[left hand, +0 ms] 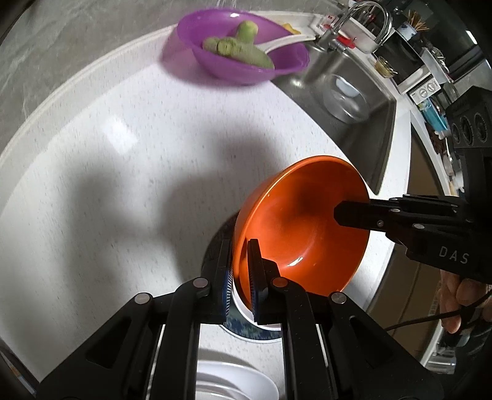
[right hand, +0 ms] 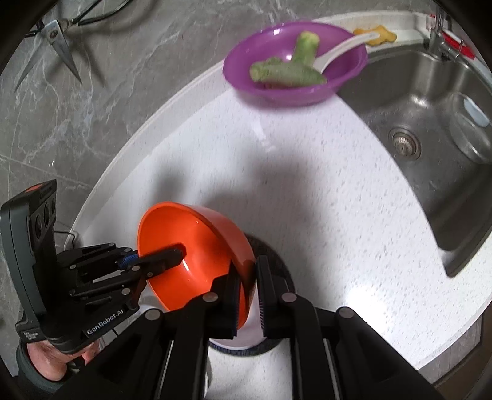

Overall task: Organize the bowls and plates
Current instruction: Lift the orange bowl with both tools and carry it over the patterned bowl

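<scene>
An orange bowl (left hand: 303, 221) is held tilted above a blue-patterned plate (left hand: 243, 330) on the white counter. My left gripper (left hand: 241, 275) is shut on the bowl's near rim, one finger inside and one outside. My right gripper (right hand: 247, 292) is shut on the opposite rim of the orange bowl (right hand: 190, 243); in the left wrist view its finger (left hand: 363, 215) reaches into the bowl from the right. The left gripper (right hand: 160, 258) shows at the left of the right wrist view. A stack of white plates (left hand: 233, 384) lies at the bottom edge.
A purple bowl (right hand: 295, 64) with green vegetable pieces and a white spoon stands at the counter's back. A steel sink (right hand: 430, 123) lies to the right, with a tap (left hand: 363, 27) behind it. Scissors (right hand: 58, 46) hang on the grey wall.
</scene>
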Action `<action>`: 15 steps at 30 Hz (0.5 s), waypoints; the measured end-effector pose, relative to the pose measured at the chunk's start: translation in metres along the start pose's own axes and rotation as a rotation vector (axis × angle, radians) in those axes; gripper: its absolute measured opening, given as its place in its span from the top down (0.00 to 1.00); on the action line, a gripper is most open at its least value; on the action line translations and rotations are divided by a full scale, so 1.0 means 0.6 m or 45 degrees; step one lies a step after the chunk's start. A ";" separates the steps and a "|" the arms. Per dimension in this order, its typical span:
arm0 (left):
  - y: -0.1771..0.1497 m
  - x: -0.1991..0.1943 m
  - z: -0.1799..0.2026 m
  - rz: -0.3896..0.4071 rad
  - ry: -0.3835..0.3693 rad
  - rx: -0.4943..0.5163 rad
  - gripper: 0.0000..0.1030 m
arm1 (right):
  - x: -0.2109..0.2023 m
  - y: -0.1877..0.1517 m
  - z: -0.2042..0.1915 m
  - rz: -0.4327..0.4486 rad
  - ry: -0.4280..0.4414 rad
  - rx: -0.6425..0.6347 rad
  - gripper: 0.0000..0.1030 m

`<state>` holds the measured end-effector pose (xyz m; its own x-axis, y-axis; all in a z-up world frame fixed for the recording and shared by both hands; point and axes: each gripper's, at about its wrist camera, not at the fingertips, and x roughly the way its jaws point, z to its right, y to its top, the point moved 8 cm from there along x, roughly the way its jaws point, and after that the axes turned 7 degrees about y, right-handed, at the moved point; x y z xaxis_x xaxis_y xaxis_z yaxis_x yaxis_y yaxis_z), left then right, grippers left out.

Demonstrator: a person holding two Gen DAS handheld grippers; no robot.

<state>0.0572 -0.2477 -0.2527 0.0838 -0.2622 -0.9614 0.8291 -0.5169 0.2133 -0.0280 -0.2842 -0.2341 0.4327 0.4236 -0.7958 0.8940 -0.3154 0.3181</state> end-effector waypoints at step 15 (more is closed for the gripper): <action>-0.070 0.026 0.005 -0.143 -0.001 0.012 0.92 | 0.023 -0.042 0.006 -0.179 0.043 0.048 0.88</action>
<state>0.0222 -0.2327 -0.2762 -0.0097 -0.2033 -0.9791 0.8282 -0.5504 0.1061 -0.0447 -0.2737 -0.2551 0.3076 0.4941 -0.8132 0.9414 -0.2821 0.1846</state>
